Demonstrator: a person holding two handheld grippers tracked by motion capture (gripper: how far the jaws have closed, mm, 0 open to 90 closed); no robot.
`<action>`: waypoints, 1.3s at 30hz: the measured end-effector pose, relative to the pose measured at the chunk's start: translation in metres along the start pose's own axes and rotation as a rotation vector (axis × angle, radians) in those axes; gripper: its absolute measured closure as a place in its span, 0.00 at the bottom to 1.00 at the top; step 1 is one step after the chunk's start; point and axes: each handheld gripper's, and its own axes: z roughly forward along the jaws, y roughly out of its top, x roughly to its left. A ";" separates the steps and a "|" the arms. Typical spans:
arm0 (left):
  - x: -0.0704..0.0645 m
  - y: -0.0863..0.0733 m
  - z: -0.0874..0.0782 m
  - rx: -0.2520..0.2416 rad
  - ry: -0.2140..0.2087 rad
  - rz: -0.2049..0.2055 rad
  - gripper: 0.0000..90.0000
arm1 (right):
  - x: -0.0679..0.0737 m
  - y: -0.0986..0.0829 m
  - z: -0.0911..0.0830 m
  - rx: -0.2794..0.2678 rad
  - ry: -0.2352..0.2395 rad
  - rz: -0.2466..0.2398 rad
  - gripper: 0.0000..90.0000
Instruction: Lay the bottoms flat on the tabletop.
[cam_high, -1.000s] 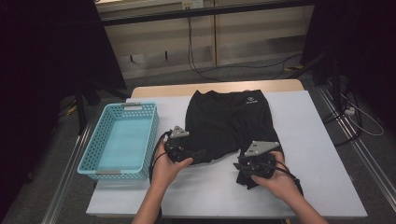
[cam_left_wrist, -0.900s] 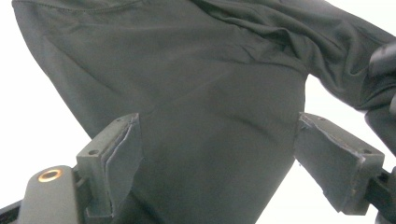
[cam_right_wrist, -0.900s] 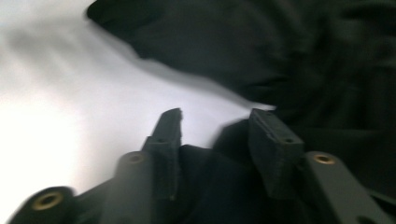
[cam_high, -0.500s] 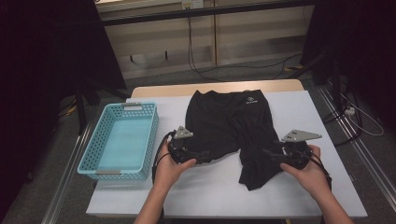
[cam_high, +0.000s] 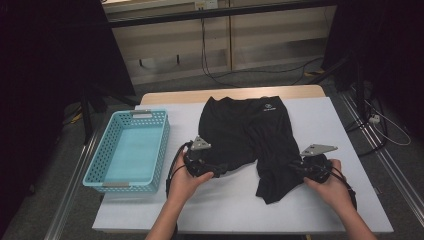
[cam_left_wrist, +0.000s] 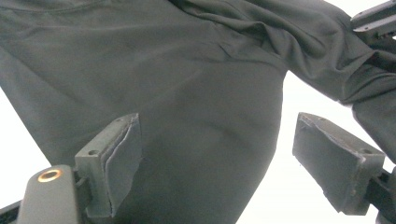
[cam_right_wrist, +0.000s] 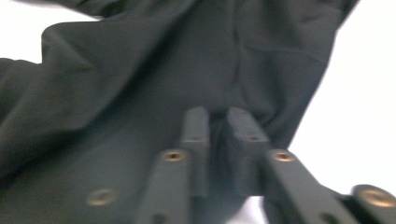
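Black shorts (cam_right_wrist: 140, 84) pinched in right claw (cam_right_wrist: 218, 116)

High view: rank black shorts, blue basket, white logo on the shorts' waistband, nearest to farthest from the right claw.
From the right claw:
1. Black shorts: touching, with the leg hem pinched between the jaws at the table's right front.
2. White logo: on the waistband, up and a little left, toward the far edge.
3. Blue basket: across the table at its left side, beyond the left claw.
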 end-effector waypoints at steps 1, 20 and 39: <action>-0.001 0.000 0.000 -0.002 0.003 0.002 0.18 | 0.001 0.001 0.001 0.002 0.005 -0.014 0.95; -0.030 0.006 0.011 -0.022 -0.096 0.063 0.16 | -0.023 0.014 -0.008 -0.130 -0.079 0.042 1.00; -0.052 0.007 0.022 -0.020 -0.172 0.111 0.16 | -0.014 0.000 -0.015 -0.109 -0.072 0.085 0.31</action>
